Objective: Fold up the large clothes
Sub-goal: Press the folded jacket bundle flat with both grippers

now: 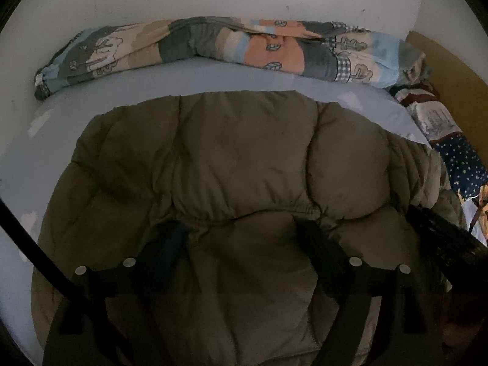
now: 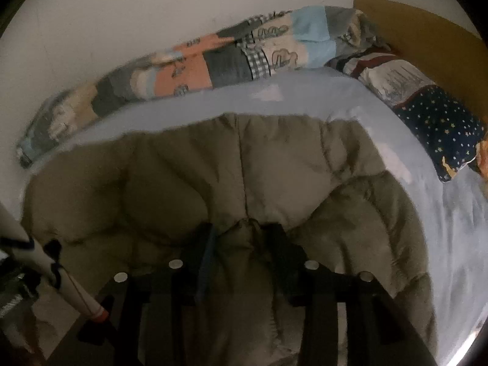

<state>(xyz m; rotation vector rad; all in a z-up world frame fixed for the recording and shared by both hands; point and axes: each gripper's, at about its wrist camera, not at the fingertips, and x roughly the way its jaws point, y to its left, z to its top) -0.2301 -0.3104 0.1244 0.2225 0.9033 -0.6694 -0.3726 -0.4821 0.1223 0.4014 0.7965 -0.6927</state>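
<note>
An olive-green padded jacket (image 1: 244,152) lies spread on the light blue bed sheet (image 1: 244,76). My left gripper (image 1: 244,235) hovers low over its near part, open, with its fingers wide apart on either side of a puckered seam. In the right wrist view the same jacket (image 2: 183,177) fills the lower half. My right gripper (image 2: 242,238) is shut on a raised ridge of jacket fabric that fills the gap between its fingers. A dark part at the right edge of the left wrist view looks like the right gripper (image 1: 442,235).
A rolled patchwork quilt (image 1: 213,42) lies along the white wall at the far side of the bed. A star-patterned pillow (image 2: 439,128) and a brown headboard (image 2: 411,21) are at the right. A black cable (image 1: 24,238) crosses the left edge.
</note>
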